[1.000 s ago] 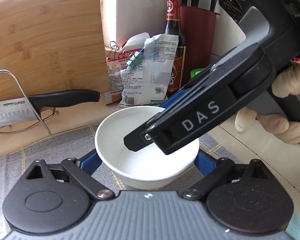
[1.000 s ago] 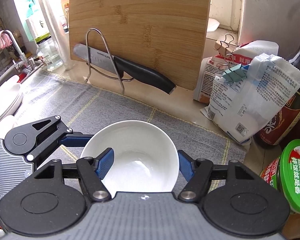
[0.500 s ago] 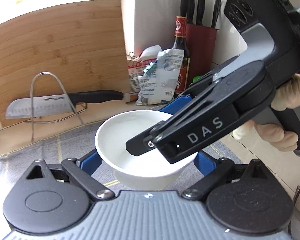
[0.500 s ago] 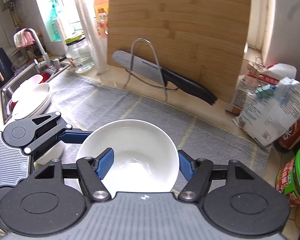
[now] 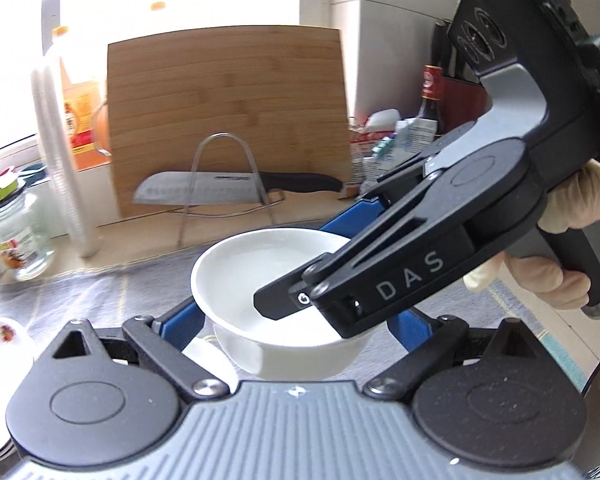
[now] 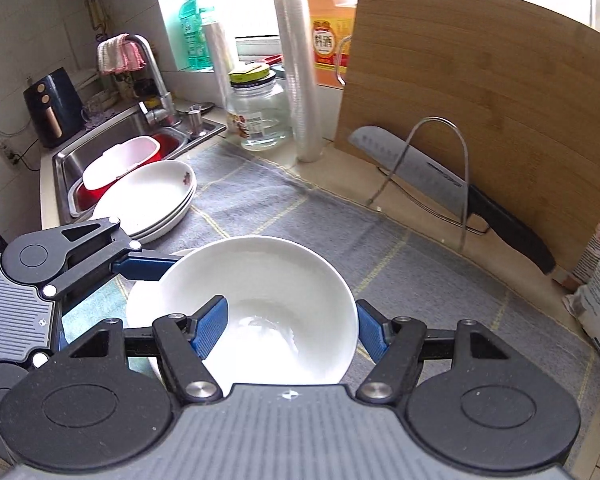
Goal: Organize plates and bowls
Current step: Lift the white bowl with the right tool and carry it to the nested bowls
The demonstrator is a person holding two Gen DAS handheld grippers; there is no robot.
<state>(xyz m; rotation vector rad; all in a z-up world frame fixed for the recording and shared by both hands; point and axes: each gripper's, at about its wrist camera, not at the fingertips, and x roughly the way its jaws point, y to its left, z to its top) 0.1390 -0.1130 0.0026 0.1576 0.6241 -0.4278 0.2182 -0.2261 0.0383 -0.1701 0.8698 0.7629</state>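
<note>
Both grippers hold one white bowl point(image 5: 260, 268) above the grey mat. My left gripper point(image 5: 296, 320) has its blue fingers point(image 5: 180, 320) against the bowl's two sides. My right gripper point(image 6: 288, 328) pinches the bowl point(image 6: 268, 276) at its rim, one blue finger point(image 6: 210, 326) inside and the other outside. In the left wrist view the right gripper's body point(image 5: 440, 248) reaches in from the right. Another white bowl point(image 6: 140, 308) sits just below the held one. A stack of white plates point(image 6: 152, 200) stands at the left by the sink.
A cleaver point(image 6: 428, 176) rests in a wire stand before a bamboo cutting board point(image 6: 480, 100). A glass jar point(image 6: 260, 116), stacked plastic cups point(image 6: 300, 72) and an orange bottle point(image 6: 328, 36) stand at the back. The sink point(image 6: 80, 152) holds a red basin. Food packets point(image 5: 380, 148) lie right.
Both grippers have carried the bowl leftward along the counter, from near the packets and bottles toward the sink. The plate stack and a second bowl have come into view.
</note>
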